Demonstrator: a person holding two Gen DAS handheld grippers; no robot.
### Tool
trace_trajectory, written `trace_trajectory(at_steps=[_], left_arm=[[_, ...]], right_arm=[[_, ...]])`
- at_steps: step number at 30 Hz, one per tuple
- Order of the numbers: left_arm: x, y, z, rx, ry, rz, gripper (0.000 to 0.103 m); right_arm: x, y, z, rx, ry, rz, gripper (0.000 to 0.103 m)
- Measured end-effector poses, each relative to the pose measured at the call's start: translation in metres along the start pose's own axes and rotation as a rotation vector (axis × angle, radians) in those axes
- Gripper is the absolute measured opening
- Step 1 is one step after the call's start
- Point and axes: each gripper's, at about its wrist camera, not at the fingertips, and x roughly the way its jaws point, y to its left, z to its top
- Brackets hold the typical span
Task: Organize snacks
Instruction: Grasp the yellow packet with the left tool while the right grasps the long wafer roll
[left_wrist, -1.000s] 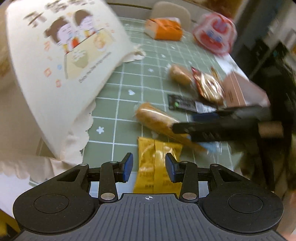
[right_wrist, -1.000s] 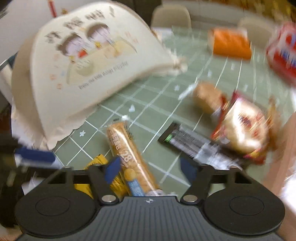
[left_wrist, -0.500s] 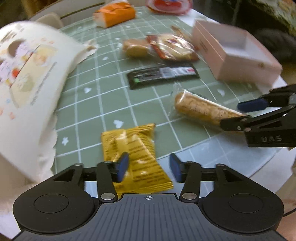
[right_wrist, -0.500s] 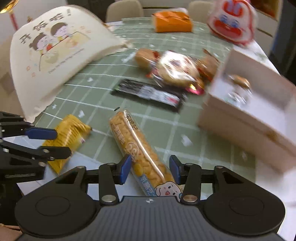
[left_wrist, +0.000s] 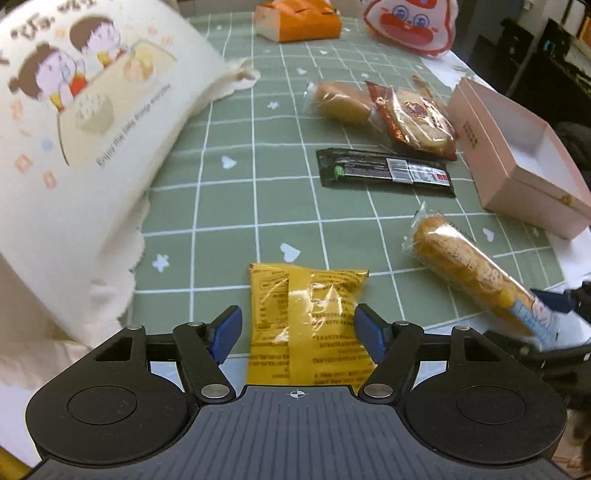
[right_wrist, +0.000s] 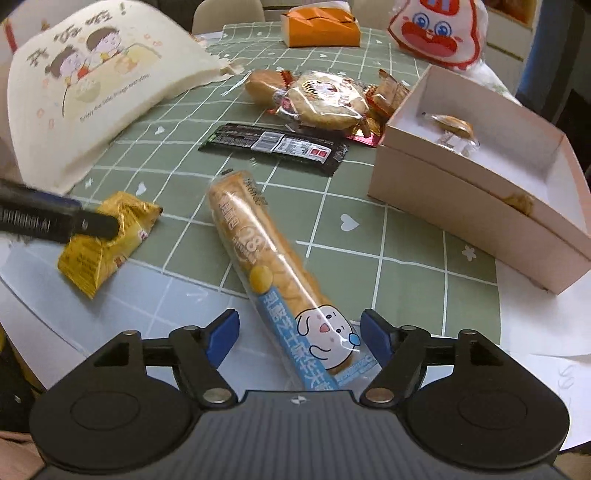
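Yellow snack packet (left_wrist: 308, 325): near table edge, long axis along left gripper (left_wrist: 297, 334), between just-widened jaws, ungripped. Bread stick (right_wrist: 273, 273): same under right gripper (right_wrist: 299, 341).

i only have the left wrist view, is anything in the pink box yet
Observer: Yes. The right wrist view shows one small wrapped snack lying inside the pink box.
Operator: ok and where's the right gripper, i just see a blue tip
Observer: The right gripper is set over the blue end of the long bread pack. Its fingers have just been opening and stand either side of the pack without gripping it.
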Motion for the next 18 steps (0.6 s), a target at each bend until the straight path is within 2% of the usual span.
trace_trajectory(at_steps=[2, 7, 11, 13, 18], left_arm=[[0.007, 0.002, 0.001, -0.021, 0.019, -0.021, 0.075], [0.014, 0.000, 0.004, -0.036, 0.033, -0.026, 0.078], [0.014, 0.000, 0.004, -0.036, 0.028, -0.033, 0.075], [0.012, 0.002, 0.002, -0.054, 0.027, -0.042, 0.068], [0.003, 0.006, -0.009, -0.089, 0.059, -0.100, 0.066]], right_arm=[[-0.001, 0.003, -0.003, -0.019, -0.004, -0.011, 0.078], [-0.002, 0.001, -0.005, -0.013, -0.002, -0.008, 0.080], [-0.003, 0.000, -0.006, -0.012, 0.001, -0.008, 0.080], [-0.004, 0.000, -0.004, -0.009, -0.002, 0.009, 0.080], [-0.009, 0.011, 0.005, -0.072, -0.053, 0.043, 0.080]])
